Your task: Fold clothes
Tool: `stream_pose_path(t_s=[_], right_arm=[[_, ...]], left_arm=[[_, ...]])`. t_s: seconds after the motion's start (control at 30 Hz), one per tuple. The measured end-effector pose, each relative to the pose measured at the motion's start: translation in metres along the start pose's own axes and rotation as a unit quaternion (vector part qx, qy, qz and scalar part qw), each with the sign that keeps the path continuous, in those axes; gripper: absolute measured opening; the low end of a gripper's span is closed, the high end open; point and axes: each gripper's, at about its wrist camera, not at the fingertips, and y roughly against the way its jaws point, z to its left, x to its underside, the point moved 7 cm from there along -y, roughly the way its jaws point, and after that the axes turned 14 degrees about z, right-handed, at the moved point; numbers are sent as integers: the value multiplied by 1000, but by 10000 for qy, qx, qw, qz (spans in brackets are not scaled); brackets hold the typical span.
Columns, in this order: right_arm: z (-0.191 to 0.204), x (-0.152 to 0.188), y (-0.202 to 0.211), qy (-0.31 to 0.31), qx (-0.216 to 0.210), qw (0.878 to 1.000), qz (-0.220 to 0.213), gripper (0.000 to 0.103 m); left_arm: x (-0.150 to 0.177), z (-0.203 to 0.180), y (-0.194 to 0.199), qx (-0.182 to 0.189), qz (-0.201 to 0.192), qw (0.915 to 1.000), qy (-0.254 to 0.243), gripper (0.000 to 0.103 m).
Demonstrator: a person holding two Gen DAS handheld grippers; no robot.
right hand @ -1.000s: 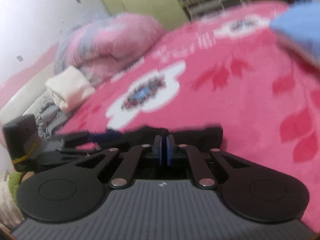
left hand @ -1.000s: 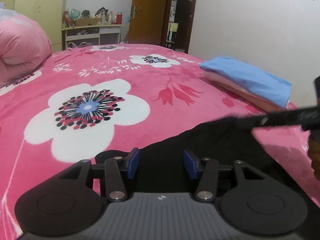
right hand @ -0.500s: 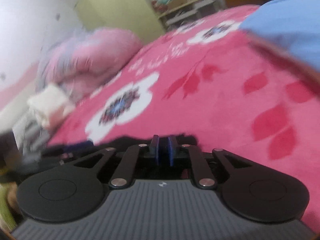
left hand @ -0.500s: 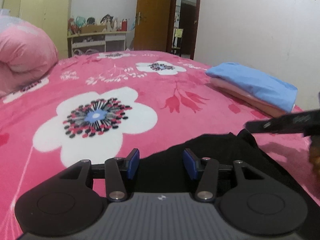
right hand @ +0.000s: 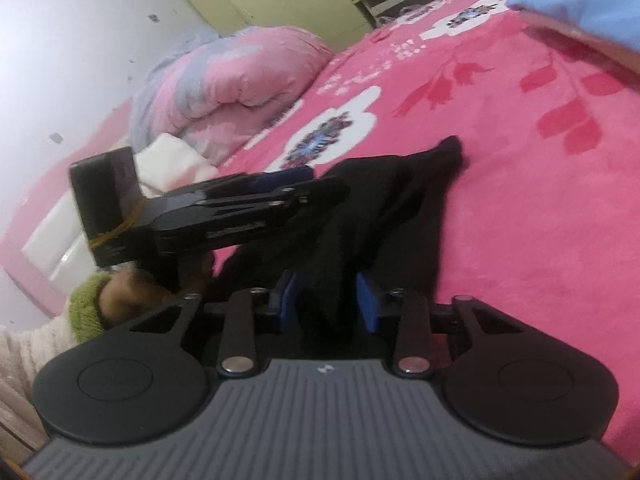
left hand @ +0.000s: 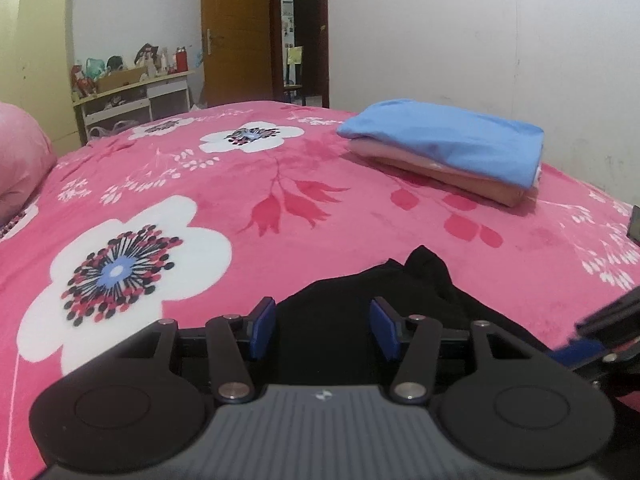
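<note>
1. A black garment (left hand: 360, 308) lies bunched on the near part of a bed covered by a pink blanket (left hand: 248, 184) printed with large white flowers and red leaves.
2. The left gripper (left hand: 323, 330) hangs low over the garment with its blue pads (left hand: 264, 326) clearly apart. Black cloth fills the gap between them, but neither pad presses on it, so the tool is released.
3. The right gripper (right hand: 326, 302) points along the same garment (right hand: 392, 200) from the other side. Its jaws are opening, and a ridge of black fabric stands between the blue pads (right hand: 366, 300) with a gap visible on each side, so nothing is clamped.
4. In the right wrist view the left gripper (right hand: 304, 184) appears side-on above the cloth's left edge, carried by a hand (right hand: 128, 292) wearing a green knitted cuff (right hand: 86, 312) over a pale fleecy sleeve (right hand: 24, 356).
5. In the left wrist view a black and blue part of the right gripper (left hand: 600, 328) shows at the right edge, just beside the garment.
6. A folded stack (left hand: 448, 152), blue cloth on top of peach, sits further up the bed, well apart from the black garment.
7. A pink rolled quilt (right hand: 236, 80) lies at the head of the bed, with a white folded item (right hand: 172, 160) beside it.
8. Behind the bed stand a yellow wardrobe (left hand: 36, 68), a cluttered shelf unit (left hand: 132, 92) and an orange-brown door (left hand: 240, 32).
</note>
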Motion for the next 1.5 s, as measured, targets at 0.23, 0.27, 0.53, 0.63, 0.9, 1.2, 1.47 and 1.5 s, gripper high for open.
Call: stream_pose_path(t_s=[0.23, 0.27, 0.53, 0.63, 0.9, 1.2, 1.47, 1.5], right_arm=[[3, 8, 26, -309, -198, 9970, -683, 1], [-1, 12, 22, -451, -177, 9969, -617, 1], [5, 22, 22, -378, 114, 9975, -591, 6], [13, 25, 17, 75, 394, 9977, -544, 5], [35, 36, 17, 973, 1013, 9886, -550, 27], [44, 56, 28, 1539, 1175, 9785, -714, 45], [28, 53, 40, 914, 750, 9873, -1063, 45], [26, 52, 40, 810, 658, 9886, -1086, 45]], left_arm=[[1, 10, -1, 122, 73, 9995, 292, 54], [1, 11, -1, 128, 80, 9994, 322, 54], [-4, 7, 33, 795, 32, 9948, 628, 54], [-2, -10, 34, 1461, 456, 9863, 613, 54], [1, -49, 9, 1439, 1309, 9805, 294, 52], [-3, -69, 1, 633, 1487, 9867, -171, 22], [-4, -27, 8, 2012, 821, 9628, 1606, 6], [-3, -21, 7, 2209, 737, 9551, 1831, 6]])
